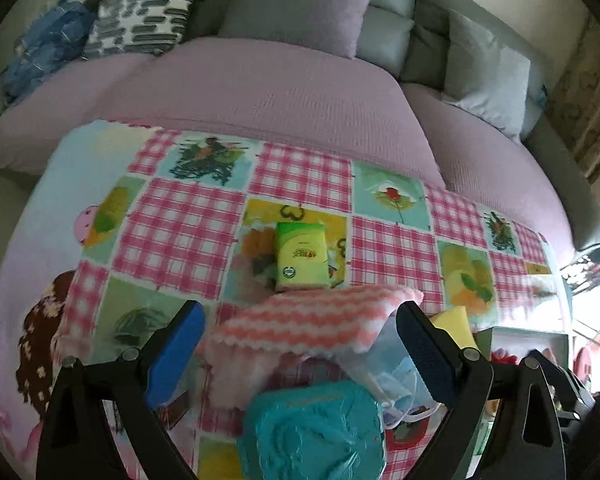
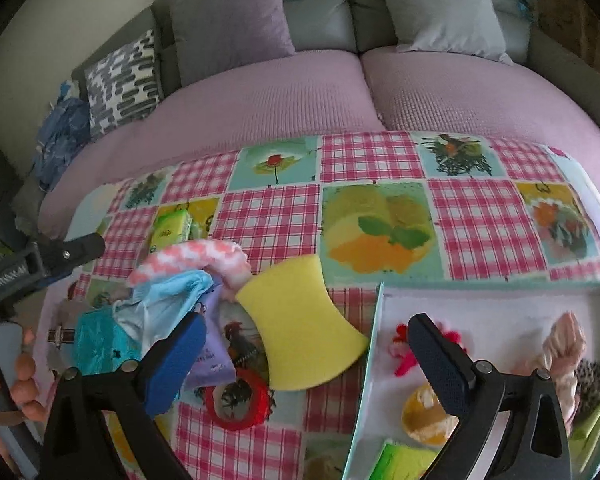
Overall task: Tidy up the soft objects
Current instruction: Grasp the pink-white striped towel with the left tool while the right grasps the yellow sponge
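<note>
My left gripper (image 1: pixel 300 354) is open above a pile of soft things on the patchwork tablecloth (image 1: pixel 188 216). Between its fingers lie a pink-and-white wavy cloth (image 1: pixel 312 316) and a teal packet (image 1: pixel 316 432). A green tissue pack (image 1: pixel 300 256) lies just beyond. My right gripper (image 2: pixel 308 360) is open, its fingers wide on either side of a yellow sponge (image 2: pixel 300 320) lying flat on the cloth. Left of the sponge are the wavy cloth (image 2: pixel 204 256), a light blue mask in plastic (image 2: pixel 172 300), a purple packet (image 2: pixel 212 360) and the teal packet (image 2: pixel 96 340).
A white box with a teal rim (image 2: pixel 380 320) at the right holds a red fuzzy item (image 2: pixel 400 346), a pink scrunchie (image 2: pixel 564 348), a leopard-print piece (image 2: pixel 592 380) and a green pack (image 2: pixel 404 460). A sofa (image 1: pixel 260 92) with cushions lies beyond the table. A hand (image 2: pixel 20 376) shows at the left.
</note>
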`<state>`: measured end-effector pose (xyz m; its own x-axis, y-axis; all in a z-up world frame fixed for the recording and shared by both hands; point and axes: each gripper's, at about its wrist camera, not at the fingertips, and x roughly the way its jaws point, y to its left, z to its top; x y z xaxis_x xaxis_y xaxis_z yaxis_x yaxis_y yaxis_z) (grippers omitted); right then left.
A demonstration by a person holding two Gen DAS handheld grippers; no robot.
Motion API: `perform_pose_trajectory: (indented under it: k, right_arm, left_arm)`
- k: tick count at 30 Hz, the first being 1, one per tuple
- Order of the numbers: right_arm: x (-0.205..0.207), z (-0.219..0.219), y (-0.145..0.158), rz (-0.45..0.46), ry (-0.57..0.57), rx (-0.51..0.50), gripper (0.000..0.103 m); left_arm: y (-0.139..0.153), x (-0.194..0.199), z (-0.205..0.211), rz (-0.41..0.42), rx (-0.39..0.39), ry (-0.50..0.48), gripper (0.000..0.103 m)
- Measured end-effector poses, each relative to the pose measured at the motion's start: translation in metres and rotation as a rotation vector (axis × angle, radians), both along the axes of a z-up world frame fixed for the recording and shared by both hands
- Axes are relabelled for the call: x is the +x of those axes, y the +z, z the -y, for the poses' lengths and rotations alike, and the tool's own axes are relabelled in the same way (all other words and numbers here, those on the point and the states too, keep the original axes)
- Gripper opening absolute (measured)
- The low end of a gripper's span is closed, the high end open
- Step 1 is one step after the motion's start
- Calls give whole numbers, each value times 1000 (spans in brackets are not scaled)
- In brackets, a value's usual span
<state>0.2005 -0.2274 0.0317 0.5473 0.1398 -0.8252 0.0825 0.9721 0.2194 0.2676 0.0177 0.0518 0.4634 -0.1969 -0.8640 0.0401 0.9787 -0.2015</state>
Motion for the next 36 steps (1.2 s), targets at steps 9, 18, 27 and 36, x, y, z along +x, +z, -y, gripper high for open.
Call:
perform_pose_trajectory:
  k: [9, 18, 27, 36]
  right_arm:
    - [27, -16, -18, -96, 59, -22, 87]
    - [38, -23, -44, -170, 92, -41, 78]
    - [40, -24, -57, -201, 105, -44, 67]
    - [35, -24, -54, -188, 102, -43, 62]
  left_arm:
    - [-30, 27, 20, -127, -25, -97, 93]
    - [-55, 44, 45, -210, 47, -163, 78]
    - [-76, 54, 47, -255, 38, -147, 41]
    - [-65, 48, 34, -203, 21, -119, 8]
